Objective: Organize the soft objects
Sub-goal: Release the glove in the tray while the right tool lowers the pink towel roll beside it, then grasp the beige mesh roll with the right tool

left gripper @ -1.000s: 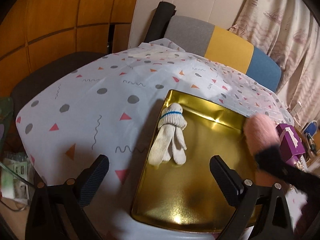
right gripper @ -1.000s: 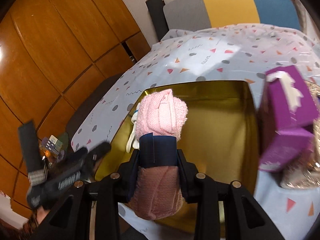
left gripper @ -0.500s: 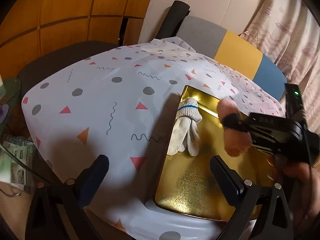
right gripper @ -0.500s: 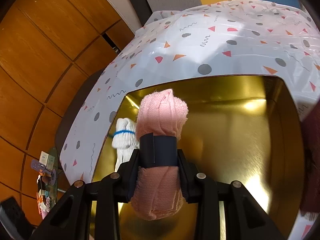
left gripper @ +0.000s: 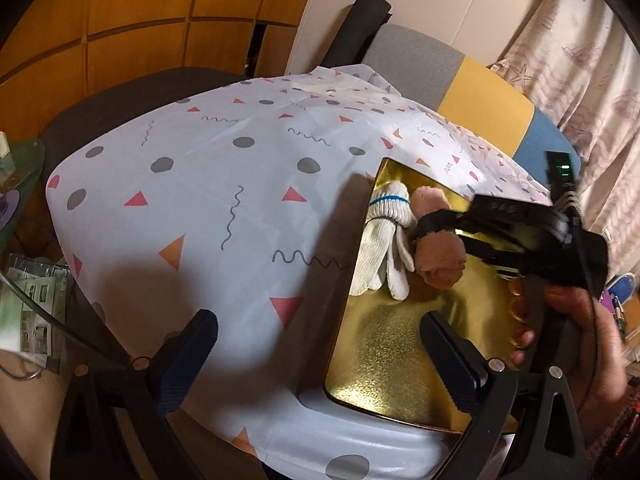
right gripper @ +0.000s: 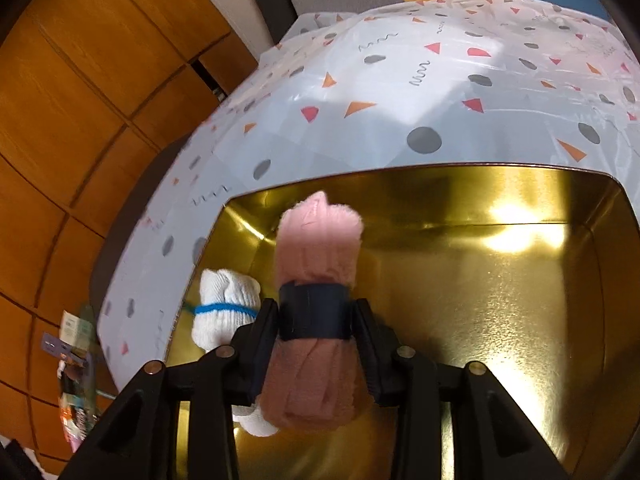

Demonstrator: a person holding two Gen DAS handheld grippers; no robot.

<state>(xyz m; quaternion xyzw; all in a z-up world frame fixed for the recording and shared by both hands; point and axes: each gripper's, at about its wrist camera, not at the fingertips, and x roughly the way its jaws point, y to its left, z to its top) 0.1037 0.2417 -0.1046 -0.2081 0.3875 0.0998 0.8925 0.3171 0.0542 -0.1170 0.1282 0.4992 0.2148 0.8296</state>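
Note:
A gold tray (left gripper: 392, 364) lies on a table with a patterned white cloth (left gripper: 224, 200). A white glove bundle (left gripper: 380, 248) with a blue band lies at the tray's left side; it also shows in the right wrist view (right gripper: 226, 312). My right gripper (right gripper: 316, 316) is shut on a rolled pink sock (right gripper: 318, 248) with a dark band, low inside the gold tray (right gripper: 500, 320), right beside the gloves. In the left wrist view the pink sock (left gripper: 440, 256) hangs in the right gripper (left gripper: 430, 226). My left gripper (left gripper: 320, 360) is open and empty above the tray's near left edge.
A grey, yellow and blue chair back (left gripper: 472, 92) stands behind the table. Wooden panels (left gripper: 120, 32) line the left wall and a curtain (left gripper: 580, 60) hangs at the right. A glass side table with papers (left gripper: 28, 308) sits at the lower left.
My right gripper has carried the pink sock left and down into the tray, up to the white gloves. The left gripper has drawn back to the left.

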